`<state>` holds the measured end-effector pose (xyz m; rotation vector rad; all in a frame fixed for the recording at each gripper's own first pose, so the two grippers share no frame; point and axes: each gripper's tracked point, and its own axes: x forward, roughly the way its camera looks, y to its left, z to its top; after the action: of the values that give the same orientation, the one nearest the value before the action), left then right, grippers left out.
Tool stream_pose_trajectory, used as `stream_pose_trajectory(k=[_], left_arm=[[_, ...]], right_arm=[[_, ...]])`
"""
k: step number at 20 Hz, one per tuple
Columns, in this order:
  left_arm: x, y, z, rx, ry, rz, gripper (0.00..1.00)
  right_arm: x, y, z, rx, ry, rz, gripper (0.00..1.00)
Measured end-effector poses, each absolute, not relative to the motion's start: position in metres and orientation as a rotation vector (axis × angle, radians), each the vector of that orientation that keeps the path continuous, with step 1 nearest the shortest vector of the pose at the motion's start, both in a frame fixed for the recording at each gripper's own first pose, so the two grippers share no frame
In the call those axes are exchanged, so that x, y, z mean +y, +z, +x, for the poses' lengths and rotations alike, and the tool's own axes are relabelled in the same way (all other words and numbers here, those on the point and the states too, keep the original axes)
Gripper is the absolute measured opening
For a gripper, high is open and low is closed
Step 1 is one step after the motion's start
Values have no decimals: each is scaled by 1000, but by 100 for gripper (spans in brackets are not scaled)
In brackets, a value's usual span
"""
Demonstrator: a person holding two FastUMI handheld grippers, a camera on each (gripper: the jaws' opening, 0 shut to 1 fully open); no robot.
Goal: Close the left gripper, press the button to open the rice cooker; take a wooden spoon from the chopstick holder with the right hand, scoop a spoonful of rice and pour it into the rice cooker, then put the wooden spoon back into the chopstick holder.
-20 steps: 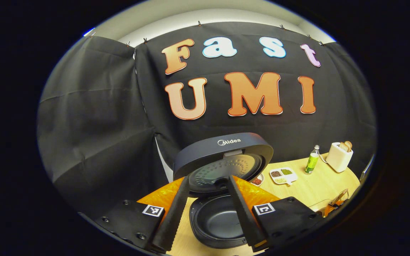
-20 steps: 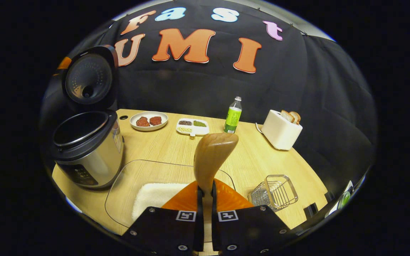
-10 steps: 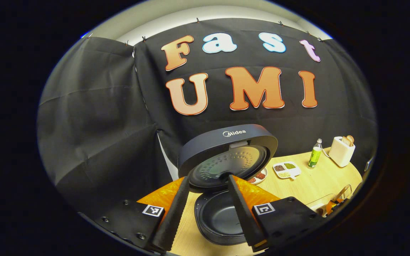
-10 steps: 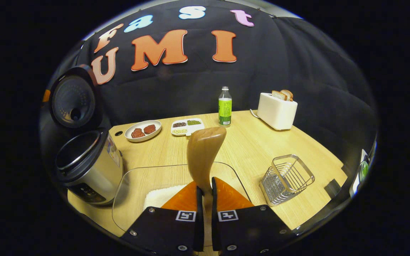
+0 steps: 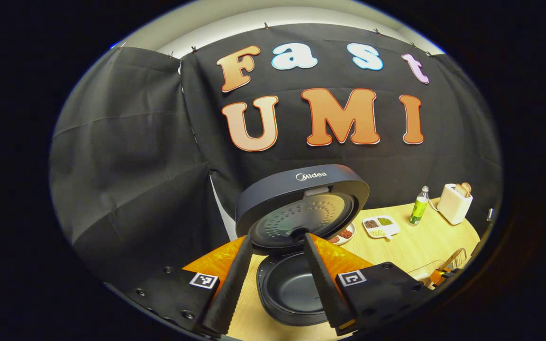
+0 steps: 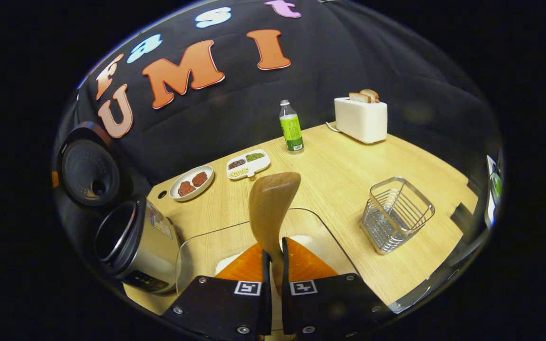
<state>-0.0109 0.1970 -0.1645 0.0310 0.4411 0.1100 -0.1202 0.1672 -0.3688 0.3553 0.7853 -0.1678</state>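
Observation:
The rice cooker (image 5: 296, 289) stands open with its lid (image 5: 301, 189) raised and its dark inner pot bare. My left gripper (image 5: 278, 237) hovers open just in front of it, holding nothing. My right gripper (image 6: 273, 253) is shut on the handle of the wooden spoon (image 6: 270, 203), whose bowl points away over the far rim of the glass container (image 6: 323, 227) of white rice (image 6: 301, 241). I cannot tell whether the spoon carries rice. In the right gripper view the open rice cooker (image 6: 135, 241) is at the left, and the wire chopstick holder (image 6: 396, 213) stands at the right.
Behind the container are a plate of red pieces (image 6: 191, 182), a divided tray (image 6: 248, 164), a green bottle (image 6: 291, 127) and a white toaster (image 6: 361, 116) with bread. The table's front edge (image 6: 424, 289) runs close by at the lower right.
The right gripper with the spoon has turned and tilted, so the cooker slid down-left and the holder rose in its view. The left gripper has barely shifted and stays open.

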Motion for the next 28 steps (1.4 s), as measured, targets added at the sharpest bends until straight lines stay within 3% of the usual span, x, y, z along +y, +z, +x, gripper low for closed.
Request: stream_pose_trajectory(k=[13,14,15,25,28], left_arm=[[218,-173,-17,455,138,37,77],[218,-173,-16,456,139,37,77],[217,-172,-16,454,138,36,70],[206,-167,-14,450,129,44,70],[198,-167,-13,452,122,48,77]], right_arm=[[205,-367,-120,840,-92,462,8],[206,-367,-119,846,-88,489,8],[210,-366,-120,855,-83,527,8],[212,-372,-123,938,-39,919,8],[209,-375,-123,952,-35,989,8]])
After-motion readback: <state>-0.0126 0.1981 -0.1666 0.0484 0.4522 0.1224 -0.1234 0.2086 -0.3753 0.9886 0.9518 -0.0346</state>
